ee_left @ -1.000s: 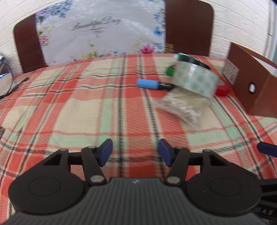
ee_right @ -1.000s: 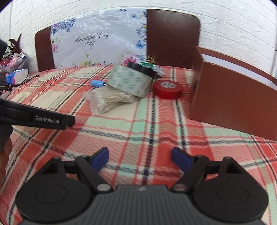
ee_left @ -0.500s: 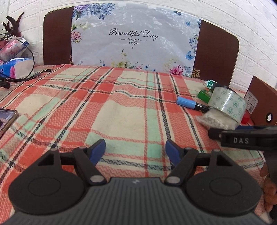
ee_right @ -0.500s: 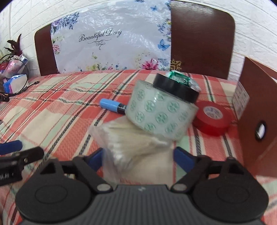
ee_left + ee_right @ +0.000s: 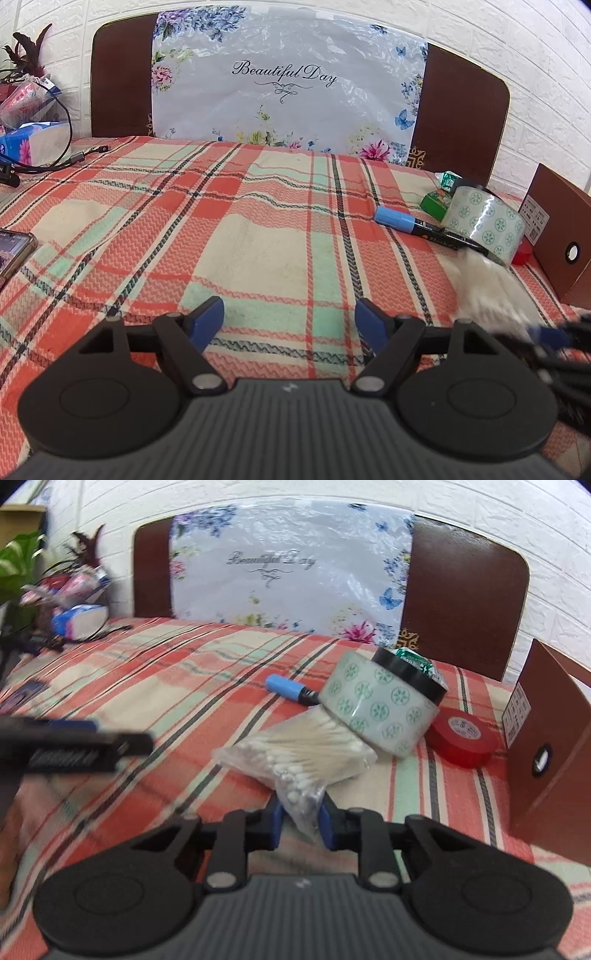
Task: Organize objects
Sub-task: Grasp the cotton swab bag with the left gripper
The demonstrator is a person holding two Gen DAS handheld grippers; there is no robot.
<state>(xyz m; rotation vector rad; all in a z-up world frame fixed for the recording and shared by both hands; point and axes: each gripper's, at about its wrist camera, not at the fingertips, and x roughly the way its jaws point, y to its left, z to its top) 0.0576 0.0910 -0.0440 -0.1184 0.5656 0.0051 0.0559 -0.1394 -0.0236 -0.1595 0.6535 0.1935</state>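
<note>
My right gripper (image 5: 300,821) is shut on the near corner of a clear bag of cotton swabs (image 5: 299,753), which lies on the plaid cloth. Behind the bag, a patterned clear tape roll (image 5: 380,709) leans with a black tape roll (image 5: 410,677) and a green packet (image 5: 415,661) on top. A blue-capped marker (image 5: 290,688) lies to their left and a red tape roll (image 5: 461,736) to their right. My left gripper (image 5: 290,323) hangs open over bare cloth, nothing between its fingers. In the left wrist view the bag (image 5: 487,291) is a white blur at the right.
A brown cardboard box (image 5: 550,757) stands at the right edge. A chair back with a flowered plastic cover (image 5: 284,85) rises behind the table. A phone (image 5: 11,251) lies at the left edge; tissue packs and cables (image 5: 37,144) sit far left.
My right gripper moved forward to the swab bag and shut on its corner. My left gripper swung left away from the pile and its jaws widened.
</note>
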